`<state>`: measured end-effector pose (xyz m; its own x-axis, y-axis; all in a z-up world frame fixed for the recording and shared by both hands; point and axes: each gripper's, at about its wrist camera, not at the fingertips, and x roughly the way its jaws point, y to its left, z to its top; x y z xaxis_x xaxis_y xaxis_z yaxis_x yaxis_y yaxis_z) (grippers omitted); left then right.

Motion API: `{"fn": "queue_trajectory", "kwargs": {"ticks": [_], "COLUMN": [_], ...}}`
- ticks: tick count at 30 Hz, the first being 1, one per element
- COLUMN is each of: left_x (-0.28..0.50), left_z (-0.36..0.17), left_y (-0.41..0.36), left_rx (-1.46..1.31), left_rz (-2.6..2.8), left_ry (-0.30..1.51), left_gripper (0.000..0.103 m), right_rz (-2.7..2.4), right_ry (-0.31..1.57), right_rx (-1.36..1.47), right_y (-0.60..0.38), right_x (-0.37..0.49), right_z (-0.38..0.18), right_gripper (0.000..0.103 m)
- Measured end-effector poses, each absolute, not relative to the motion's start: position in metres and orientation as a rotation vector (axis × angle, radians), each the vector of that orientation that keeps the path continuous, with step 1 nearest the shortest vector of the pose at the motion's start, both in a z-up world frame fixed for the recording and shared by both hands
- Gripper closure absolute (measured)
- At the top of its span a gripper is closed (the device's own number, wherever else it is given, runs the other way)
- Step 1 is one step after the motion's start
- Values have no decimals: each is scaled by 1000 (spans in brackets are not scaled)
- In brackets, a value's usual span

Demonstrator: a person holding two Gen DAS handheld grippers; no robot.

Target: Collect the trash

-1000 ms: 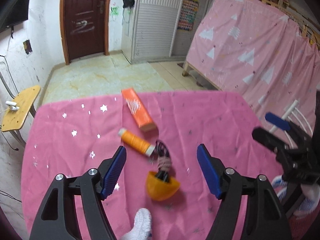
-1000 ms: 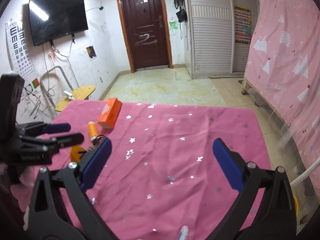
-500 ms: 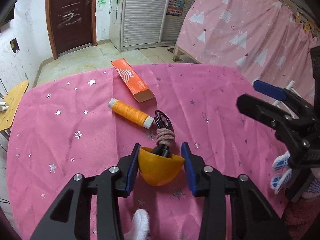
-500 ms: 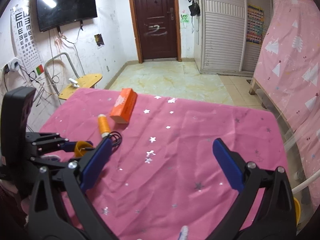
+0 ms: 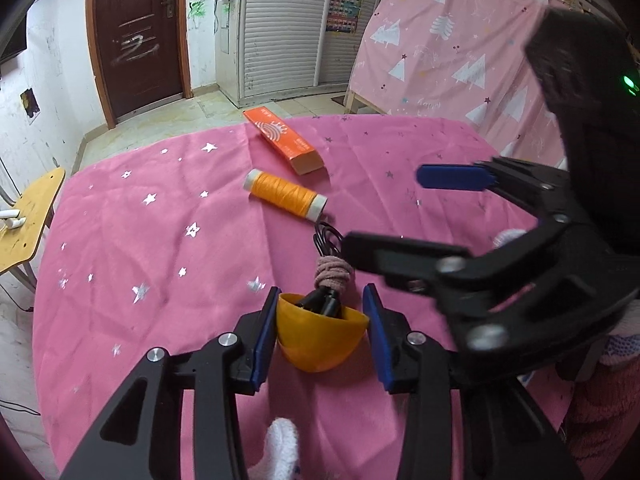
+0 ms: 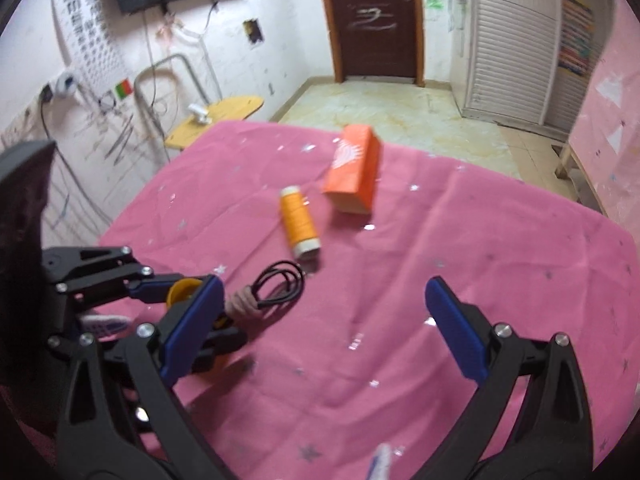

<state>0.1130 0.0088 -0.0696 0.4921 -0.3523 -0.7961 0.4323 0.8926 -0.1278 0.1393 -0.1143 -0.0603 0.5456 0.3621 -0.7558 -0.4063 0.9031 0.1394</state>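
My left gripper [image 5: 322,338] is shut on an orange plastic half-shell cup [image 5: 320,338] on the pink star-print tablecloth [image 5: 140,248]. A black cable bundle tied with a pink band [image 5: 334,272] sticks out of the cup. My right gripper [image 6: 328,332] is open and empty, hovering above the cloth just right of the cable bundle [image 6: 276,286]; it also shows in the left wrist view [image 5: 424,216]. An orange thread spool [image 5: 286,194] and an orange carton [image 5: 286,144] lie farther back on the cloth. The spool [image 6: 299,222] and carton [image 6: 354,174] also show in the right wrist view.
A wooden chair seat [image 5: 24,220] stands at the table's left. A pink curtain [image 5: 460,52] hangs at the right. A dark door [image 6: 374,20] and a white shutter cabinet [image 5: 288,28] are at the back, beyond open tiled floor.
My left gripper closed on the orange cup and holds it. My right gripper swung left, in over the table toward the cable bundle and the cup.
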Motion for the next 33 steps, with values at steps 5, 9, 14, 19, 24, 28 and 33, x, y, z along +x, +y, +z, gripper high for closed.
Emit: {"fn": "queue_trajectory", "kwargs": {"ticks": [5,9,14,19,24,28,33], "left_x": [104,104,102,98,96,94,90], "left_z": [-70,-69,-70,-70,-71,-71,-70], "left_y": [16,15,15,13,11,10,9], "left_rx": [87,84,87,110,119,131,131], "left_rz": [-481,-482,-484,-476,-471,-463,-456], "left_ry": [940,938,933,922,925,919,917], "left_gripper": [70,70,70,70,70,70,70], "right_rz": [493,554,630,705,738,752,730], "right_ry": [939,979,1016,1064,1102,1133,1126], "right_rx": [-108,-78,-45,24,78,82,89], "right_y": [-94,-91,-89,-80,-79,-80,-79], "right_x": [143,146,146,150,154,150,149], "right_z": [-65,-67,-65,-68,-69,-68,-67], "right_gripper": [34,43,67,75,75,80,87]}}
